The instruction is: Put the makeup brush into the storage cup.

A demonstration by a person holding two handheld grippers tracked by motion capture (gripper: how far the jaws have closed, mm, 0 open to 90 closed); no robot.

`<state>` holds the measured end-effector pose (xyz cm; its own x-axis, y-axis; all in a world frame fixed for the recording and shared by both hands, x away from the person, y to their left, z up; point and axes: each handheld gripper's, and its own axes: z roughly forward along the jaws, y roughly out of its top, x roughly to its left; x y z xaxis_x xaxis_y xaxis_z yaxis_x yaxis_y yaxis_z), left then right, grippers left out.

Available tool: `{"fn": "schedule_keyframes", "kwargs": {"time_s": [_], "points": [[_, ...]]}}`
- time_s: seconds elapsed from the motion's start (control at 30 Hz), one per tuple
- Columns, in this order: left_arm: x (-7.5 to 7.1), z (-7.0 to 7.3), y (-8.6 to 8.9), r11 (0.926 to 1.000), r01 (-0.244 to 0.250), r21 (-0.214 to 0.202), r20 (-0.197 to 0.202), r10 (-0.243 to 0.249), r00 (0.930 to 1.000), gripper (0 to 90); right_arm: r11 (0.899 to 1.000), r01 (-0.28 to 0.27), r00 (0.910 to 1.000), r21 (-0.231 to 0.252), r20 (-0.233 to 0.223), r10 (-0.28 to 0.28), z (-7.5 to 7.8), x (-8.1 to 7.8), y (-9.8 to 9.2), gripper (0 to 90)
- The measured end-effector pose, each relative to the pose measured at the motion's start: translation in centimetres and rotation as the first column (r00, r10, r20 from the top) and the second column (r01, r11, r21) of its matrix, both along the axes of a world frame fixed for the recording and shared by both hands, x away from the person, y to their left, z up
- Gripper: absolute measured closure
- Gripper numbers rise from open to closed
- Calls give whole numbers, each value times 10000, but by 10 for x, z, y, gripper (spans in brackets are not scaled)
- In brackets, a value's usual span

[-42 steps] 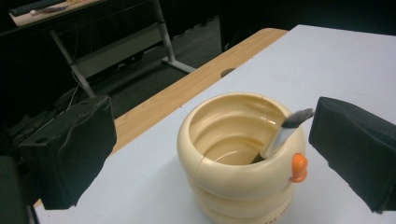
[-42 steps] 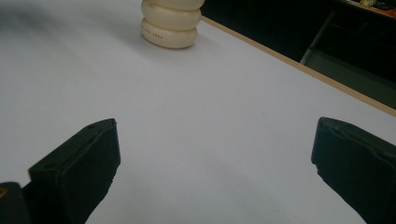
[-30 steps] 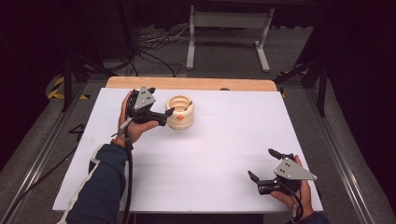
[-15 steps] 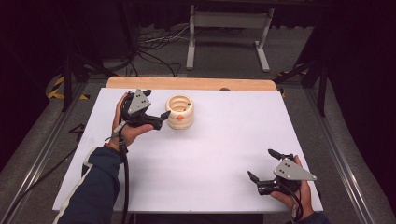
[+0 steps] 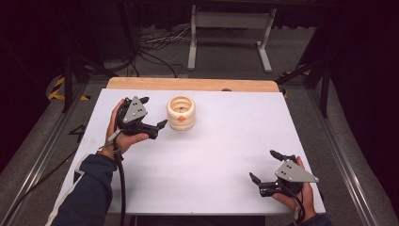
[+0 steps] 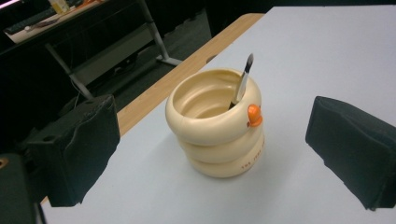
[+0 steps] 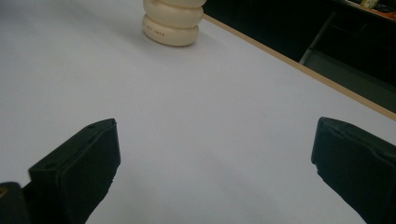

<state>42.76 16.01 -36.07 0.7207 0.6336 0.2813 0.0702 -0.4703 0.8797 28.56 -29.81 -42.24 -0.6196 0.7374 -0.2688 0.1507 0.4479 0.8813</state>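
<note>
The cream ringed cup (image 5: 181, 113) stands upright near the desk's (image 5: 211, 155) far edge, just right of the left tongs (image 5: 151, 115), gaping wide and empty, while the right tongs (image 5: 266, 167), likewise wide and empty, rest well apart at the near-right corner.

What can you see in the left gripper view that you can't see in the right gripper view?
The left gripper view looks into the cream ringed pot: its open top, a thin brush leaning inside, and an orange knob on the rim. The right gripper view catches just the pot's lower rings, far off, past a wide stretch of bare table. Both share the pot, the white table with its wooden edge, and a pair of open black jaws.
</note>
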Motion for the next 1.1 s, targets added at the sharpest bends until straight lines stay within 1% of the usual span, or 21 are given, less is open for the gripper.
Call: {"fn": "schedule_keyframes", "kwargs": {"time_s": [0.07,0.17,0.2,0.3,0.4,0.47,0.6,0.63,0.77,0.83,0.9,1.1], "points": [[-4,-1,3,10000,23,1,44,-23,10000,41,9999,15,10000,107,-3,-15,1,0,-1,19],[-6,-1,5,10000,43,-42,18,-43,10000,42,10000,15,10000,83,-20,-15,0,1,-1,19],[-8,-1,7,9999,66,-81,-59,-66,10000,42,10000,9,10000,75,-23,-9,0,1,-1,19],[-11,-2,10,10000,40,33,-16,-40,10000,43,9999,35,10000,100,2,-35,1,1,-2,19],[-16,-4,13,9999,97,-91,-113,-98,9999,46,9999,55,10000,137,29,-55,1,0,-3,19],[-20,-3,14,9999,156,46,-63,-156,9999,46,9999,89,9999,99,69,-90,1,0,-4,19],[-26,-4,18,9997,183,175,-55,-182,9998,45,9998,116,9999,133,60,-117,1,1,-4,19],[-27,-5,20,9996,214,158,-121,-212,9997,46,9999,104,9999,129,28,-105,1,1,-4,19],[-33,-7,25,9996,207,186,-71,-206,9998,46,9998,125,9999,130,15,-125,1,1,-4,19],[-36,-8,28,9997,231,120,-129,-229,9997,46,9999,136,9999,106,11,-136,1,1,-4,19],[-40,-10,31,9993,250,273,-148,-246,9996,45,9998,178,9998,119,1,-178,1,1,-4,19],[-47,-13,35,9989,286,373,-188,-279,9994,44,9997,208,9998,140,-29,-207,0,2,-5,19]]}}
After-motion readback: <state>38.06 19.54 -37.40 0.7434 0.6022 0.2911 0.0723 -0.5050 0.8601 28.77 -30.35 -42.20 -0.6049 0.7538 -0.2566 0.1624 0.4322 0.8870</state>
